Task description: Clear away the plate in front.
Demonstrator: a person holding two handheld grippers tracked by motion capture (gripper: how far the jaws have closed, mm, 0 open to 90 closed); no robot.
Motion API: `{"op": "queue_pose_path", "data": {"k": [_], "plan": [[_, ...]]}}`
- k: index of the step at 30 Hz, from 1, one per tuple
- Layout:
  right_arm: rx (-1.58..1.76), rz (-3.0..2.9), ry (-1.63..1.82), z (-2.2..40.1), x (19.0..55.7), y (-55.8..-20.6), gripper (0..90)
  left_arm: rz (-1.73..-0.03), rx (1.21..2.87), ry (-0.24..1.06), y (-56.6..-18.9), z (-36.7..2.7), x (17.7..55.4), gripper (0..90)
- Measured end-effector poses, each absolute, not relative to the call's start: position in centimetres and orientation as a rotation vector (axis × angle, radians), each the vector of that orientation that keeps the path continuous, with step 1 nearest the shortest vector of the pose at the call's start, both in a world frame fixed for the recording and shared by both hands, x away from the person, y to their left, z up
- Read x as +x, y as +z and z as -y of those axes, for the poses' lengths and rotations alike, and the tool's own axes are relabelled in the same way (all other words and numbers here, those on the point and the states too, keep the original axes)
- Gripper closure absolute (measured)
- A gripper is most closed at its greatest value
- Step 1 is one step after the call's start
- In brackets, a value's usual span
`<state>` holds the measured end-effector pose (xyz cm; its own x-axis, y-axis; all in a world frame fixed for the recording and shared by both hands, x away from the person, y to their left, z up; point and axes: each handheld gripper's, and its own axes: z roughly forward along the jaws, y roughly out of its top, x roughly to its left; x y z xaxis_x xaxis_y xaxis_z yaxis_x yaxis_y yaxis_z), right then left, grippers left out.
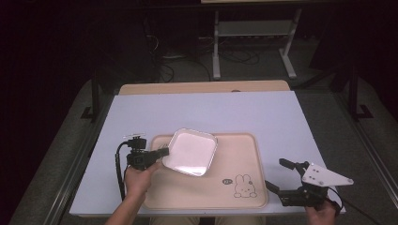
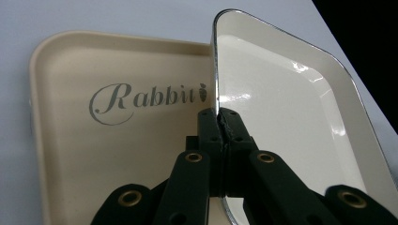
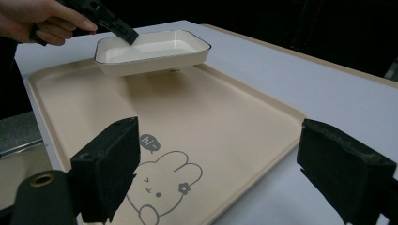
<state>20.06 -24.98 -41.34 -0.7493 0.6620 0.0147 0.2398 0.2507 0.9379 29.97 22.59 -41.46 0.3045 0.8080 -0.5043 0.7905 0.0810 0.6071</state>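
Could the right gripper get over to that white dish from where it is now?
Probably yes. The right gripper sits open at the tray's near right corner, and only bare tray lies between it and the dish, which the left gripper holds by the rim.

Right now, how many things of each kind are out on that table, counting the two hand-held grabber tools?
Beige tray: 1
White dish: 1
Grippers: 2, the left gripper clamped on the dish's rim, the right gripper open near the tray's corner
Total: 4
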Motion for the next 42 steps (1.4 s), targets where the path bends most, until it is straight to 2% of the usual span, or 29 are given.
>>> {"op": "queue_pose_path", "data": {"k": [26,42], "plan": [[0.806,-2.155,1.501,24.8,20.1,-41.2,12.9,-1.507,1.732,0.035,-43.8,-20.3,30.1,89.0],[0.796,-2.161,1.496,24.6,20.0,-41.2,12.9,-1.546,1.743,0.052,-44.8,-19.4,28.3,87.1]]}}
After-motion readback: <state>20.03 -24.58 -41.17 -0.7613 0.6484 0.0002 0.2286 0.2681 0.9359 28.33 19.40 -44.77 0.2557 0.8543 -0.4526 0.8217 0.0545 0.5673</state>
